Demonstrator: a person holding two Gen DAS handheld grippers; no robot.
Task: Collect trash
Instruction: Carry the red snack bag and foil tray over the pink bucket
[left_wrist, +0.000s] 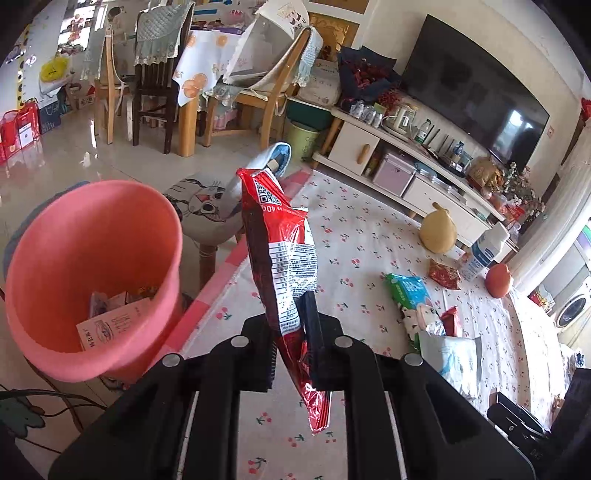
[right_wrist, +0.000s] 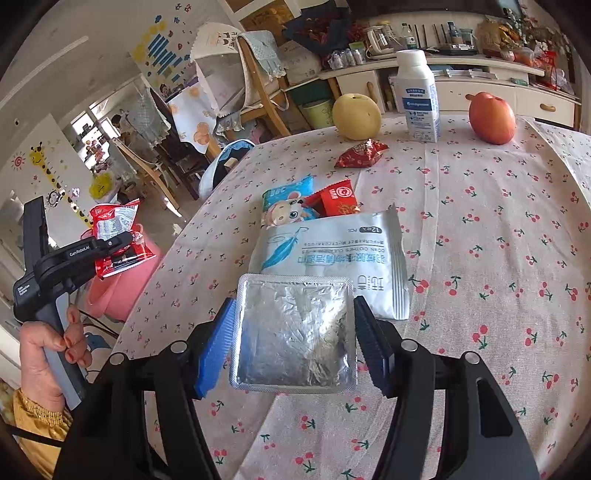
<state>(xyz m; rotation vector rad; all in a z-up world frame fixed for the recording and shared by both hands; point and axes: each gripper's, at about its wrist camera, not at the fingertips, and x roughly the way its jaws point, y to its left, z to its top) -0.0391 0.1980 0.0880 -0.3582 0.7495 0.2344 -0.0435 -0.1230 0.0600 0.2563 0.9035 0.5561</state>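
Trash wrapper (left_wrist: 284, 258) pinched by left gripper (left_wrist: 291, 332) | right gripper (right_wrist: 295, 332) clamps foil pack (right_wrist: 295, 332) | pink bin (left_wrist: 88, 277) contents half hidden

The left gripper (right_wrist: 123, 242) is matte black with a grey handle and white lettering. The right gripper (right_wrist: 295, 332) has black arms, silver screws and ribbed blue pads (right_wrist: 216, 347). A hand (right_wrist: 48, 360) wears a mustard-yellow sleeve (right_wrist: 31, 417).

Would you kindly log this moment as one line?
left gripper: shut on red wrapper | bin: beside table | right gripper: shut on foil pack
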